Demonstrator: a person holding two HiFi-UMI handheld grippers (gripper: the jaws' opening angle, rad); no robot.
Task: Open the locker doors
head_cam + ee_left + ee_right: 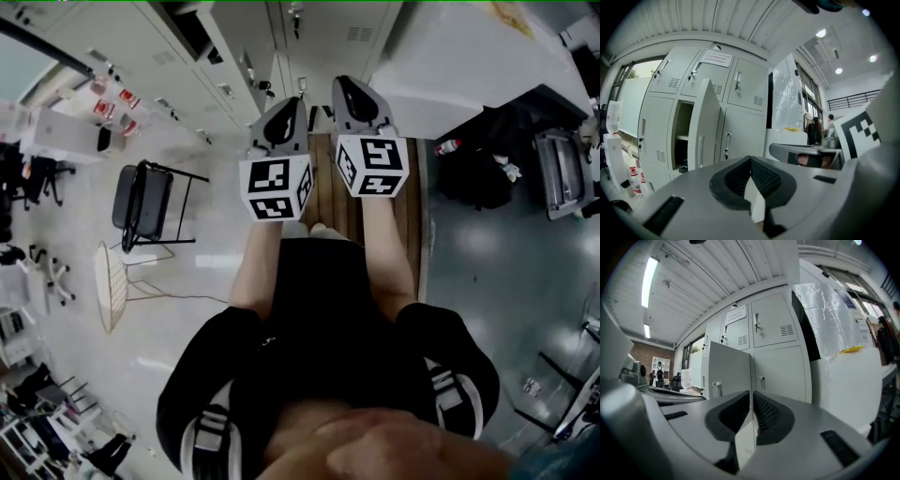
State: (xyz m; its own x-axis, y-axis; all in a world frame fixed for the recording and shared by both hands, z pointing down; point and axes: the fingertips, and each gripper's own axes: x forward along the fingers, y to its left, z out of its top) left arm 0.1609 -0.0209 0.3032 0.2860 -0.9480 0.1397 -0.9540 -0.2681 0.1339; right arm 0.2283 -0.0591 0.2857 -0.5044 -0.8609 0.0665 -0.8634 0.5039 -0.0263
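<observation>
Locker doors (740, 136) face both grippers, near but not within touch. Left gripper (751, 174) has its jaws pressed together on nothing. The right gripper (751, 405) is likewise almost closed and empty. One lower door (705, 129) stands swung open, showing a shelf (682, 137); the doors beside and above it are closed.

This looks like the approach to another door. Next, a gripper must part its jaws, reach a closed door's handle (761, 382) and pull. The open leaf juts out alongside, and a white plastic-wrapped block (843, 385) stands just right of the lockers. A chair (141, 202) sits well apart.
</observation>
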